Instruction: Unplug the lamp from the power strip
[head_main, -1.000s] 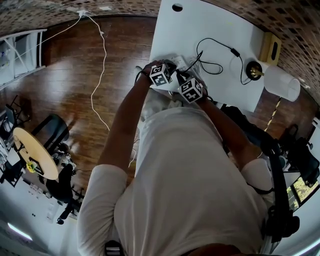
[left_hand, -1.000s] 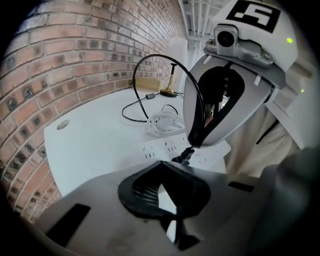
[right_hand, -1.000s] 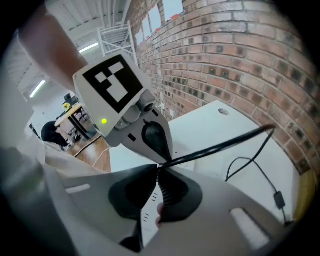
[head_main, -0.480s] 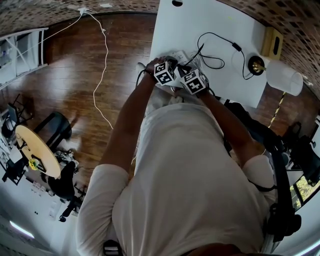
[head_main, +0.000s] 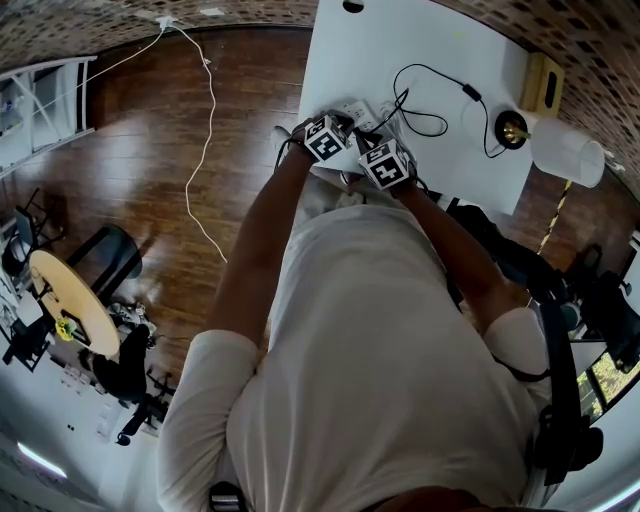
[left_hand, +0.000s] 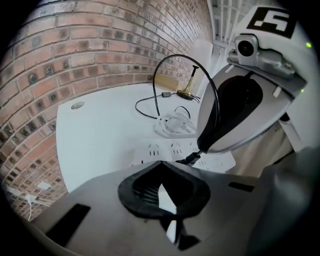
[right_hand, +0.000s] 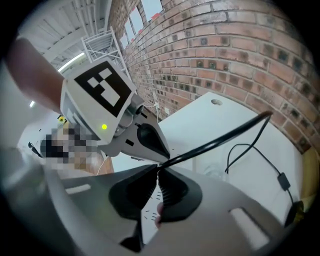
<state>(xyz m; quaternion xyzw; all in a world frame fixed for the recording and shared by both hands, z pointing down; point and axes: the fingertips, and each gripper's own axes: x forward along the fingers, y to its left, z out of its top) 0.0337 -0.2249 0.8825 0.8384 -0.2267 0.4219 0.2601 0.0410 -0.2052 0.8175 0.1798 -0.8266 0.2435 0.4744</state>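
Observation:
The white power strip (head_main: 357, 110) (left_hand: 175, 150) lies near the front edge of the white table (head_main: 400, 40). A black lamp cord (head_main: 430, 75) (left_hand: 172, 59) (right_hand: 225, 137) runs from it to the gold-based lamp (head_main: 510, 130) (left_hand: 187, 91) at the right. My right gripper (head_main: 368, 137) (right_hand: 159, 172) (left_hand: 202, 149) is shut on that cord just above the strip. The plug end is partly hidden, so I cannot tell if it sits in a socket. Beside it, my left gripper (head_main: 340, 122) (left_hand: 167, 200) (right_hand: 167, 155) is shut, with its tips over the strip's near edge.
A yellow box (head_main: 545, 85) and the lamp's white shade (head_main: 566, 152) stand at the table's right end. A loose coil of white cable (left_hand: 175, 122) lies behind the strip. A white cable (head_main: 205, 130) trails over the wooden floor at the left. Brick wall borders the table.
Both grippers have drawn closer together and slightly forward over the power strip. The right one has stayed clamped on the black cord.

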